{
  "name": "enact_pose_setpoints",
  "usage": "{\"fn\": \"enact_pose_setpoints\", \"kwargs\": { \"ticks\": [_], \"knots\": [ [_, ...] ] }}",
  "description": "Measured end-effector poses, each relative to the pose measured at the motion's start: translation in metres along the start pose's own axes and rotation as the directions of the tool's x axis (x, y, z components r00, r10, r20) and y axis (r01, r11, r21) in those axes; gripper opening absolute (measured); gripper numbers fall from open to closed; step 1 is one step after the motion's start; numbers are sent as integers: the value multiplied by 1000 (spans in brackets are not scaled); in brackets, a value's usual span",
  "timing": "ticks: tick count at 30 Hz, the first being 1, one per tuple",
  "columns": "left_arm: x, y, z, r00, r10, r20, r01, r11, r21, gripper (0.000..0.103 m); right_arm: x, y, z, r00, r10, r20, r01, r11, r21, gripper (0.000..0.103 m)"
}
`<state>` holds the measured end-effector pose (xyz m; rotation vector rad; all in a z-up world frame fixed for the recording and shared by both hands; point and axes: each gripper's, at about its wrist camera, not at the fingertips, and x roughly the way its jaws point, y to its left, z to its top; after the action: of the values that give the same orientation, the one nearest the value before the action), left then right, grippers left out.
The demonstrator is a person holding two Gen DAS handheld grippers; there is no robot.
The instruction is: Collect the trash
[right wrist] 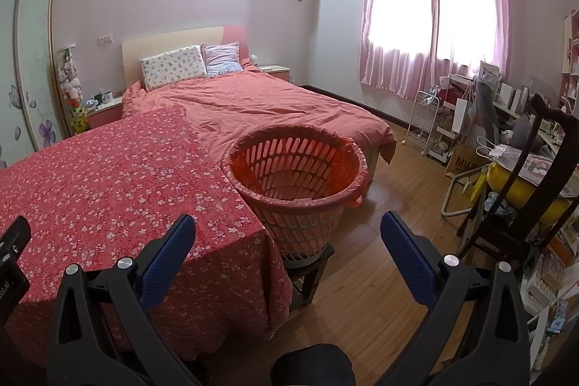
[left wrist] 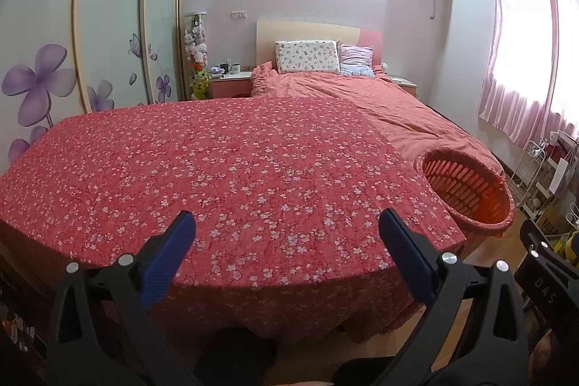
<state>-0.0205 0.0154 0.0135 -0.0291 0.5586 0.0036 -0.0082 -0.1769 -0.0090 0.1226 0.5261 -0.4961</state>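
- The left gripper [left wrist: 286, 223] hung with its blue-padded jaws spread wide and nothing between them, above the near edge of the floral tablecloth [left wrist: 217, 161].
- The right gripper [right wrist: 287, 227] was likewise wide apart and empty, poised in front of the basket.
- The orange slatted wastebasket [right wrist: 295, 169], lined with a thin orange bag, stood on a small dark stool [right wrist: 307, 272] just beside the right edge of the tablecloth-covered table; it looked empty as far as its inside showed.
- No trash could be seen on the tablecloth in either view, so I judged the task to be either at its very start or already finished; which one the views did not settle.
- To do the step well, I would scan first: any scrap left of the basket would suit the left gripper, anything on the wooden floor [right wrist: 380, 270] right of the basket the right one.
- A pick off the cloth should come straight down with the jaws kept wide, closing lightly so that the fabric is not pinched and dragged.
- A drop should be made well over the basket's rim, since the bag's loose edge could deflect light paper.
- Readable writing: "DAS" on the black device [left wrist: 546, 281] right of the basket in the left view; "MUJI" on a brown bag [right wrist: 465, 161] far right of the basket; the lettering on the black device [right wrist: 11, 263] at the left edge was too partial to read.
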Motion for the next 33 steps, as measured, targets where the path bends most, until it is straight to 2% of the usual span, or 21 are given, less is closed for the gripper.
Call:
{"fn": "enact_pose_setpoints", "kwargs": {
  "ticks": [33],
  "knots": [
    [-1,0,-2,1000,3,-6,-3,1000,0,99,0,0,-2,1000,3,-2,-3,1000,0,101]
  ]
}}
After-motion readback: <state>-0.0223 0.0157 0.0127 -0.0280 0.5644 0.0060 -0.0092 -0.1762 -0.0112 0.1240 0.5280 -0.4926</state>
